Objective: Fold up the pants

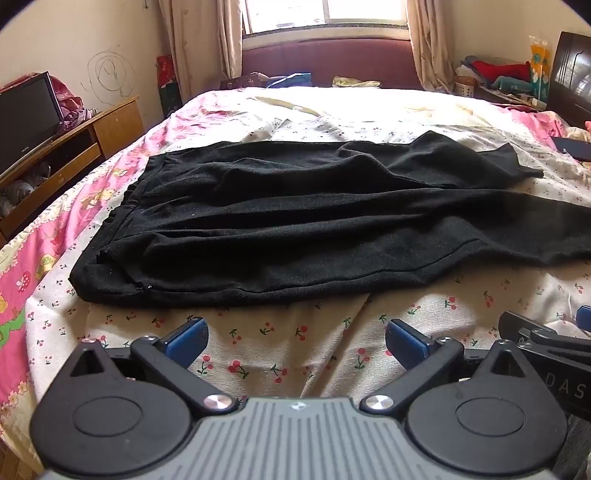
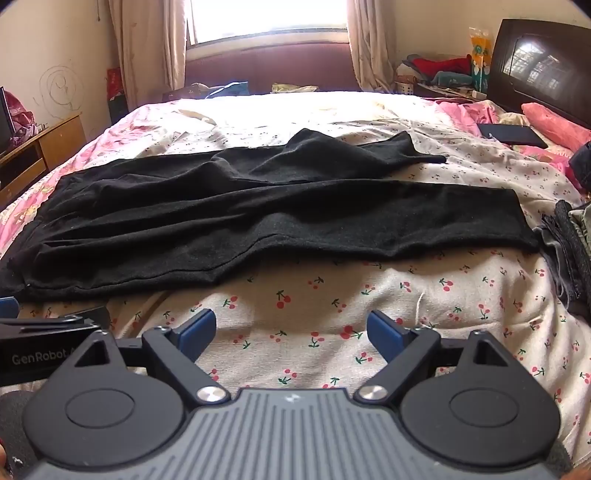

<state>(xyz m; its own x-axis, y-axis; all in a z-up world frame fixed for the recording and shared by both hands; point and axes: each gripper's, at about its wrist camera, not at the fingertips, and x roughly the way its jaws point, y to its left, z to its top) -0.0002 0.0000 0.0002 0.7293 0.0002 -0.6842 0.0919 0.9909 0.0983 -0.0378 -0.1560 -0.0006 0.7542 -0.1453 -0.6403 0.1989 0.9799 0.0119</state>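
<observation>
Your left claw (image 1: 295,341) sits with its blue-padded fingers spread wide, holding nothing, low over the cherry-print sheet (image 1: 295,354). Your right claw (image 2: 291,332) is the same: fingers wide apart, empty, hovering over the same cherry-print cloth. The two claws are side by side; in the left wrist view the right claw's black body shows at the right edge, and in the right wrist view the left claw's body pokes in at the left edge.

Just ahead of both claws lie the black pants (image 1: 295,221), spread sideways across the bed (image 1: 110,177), not touched by either claw. The waistband (image 1: 122,206) is ahead and to the left of your left claw, gathered and slightly rumpled. The legs run off to the right: the nearer leg ends at a cuff (image 2: 517,218) ahead and to the right of your right claw, and the farther leg's cuff (image 2: 417,147) lies beyond it, angled away. The fabric is wrinkled along its length, with a raised fold through the middle.

To the right of your right claw, a pile of dark folded cloth (image 2: 569,251) rests just beside the nearer cuff. Farther ahead on the right lies a flat dark tablet-like object (image 2: 511,134). Far ahead is a bright window (image 2: 269,18) with curtains, and off to the left of your left claw stands a wooden cabinet (image 1: 74,155) with a dark screen (image 1: 26,118) on it.
</observation>
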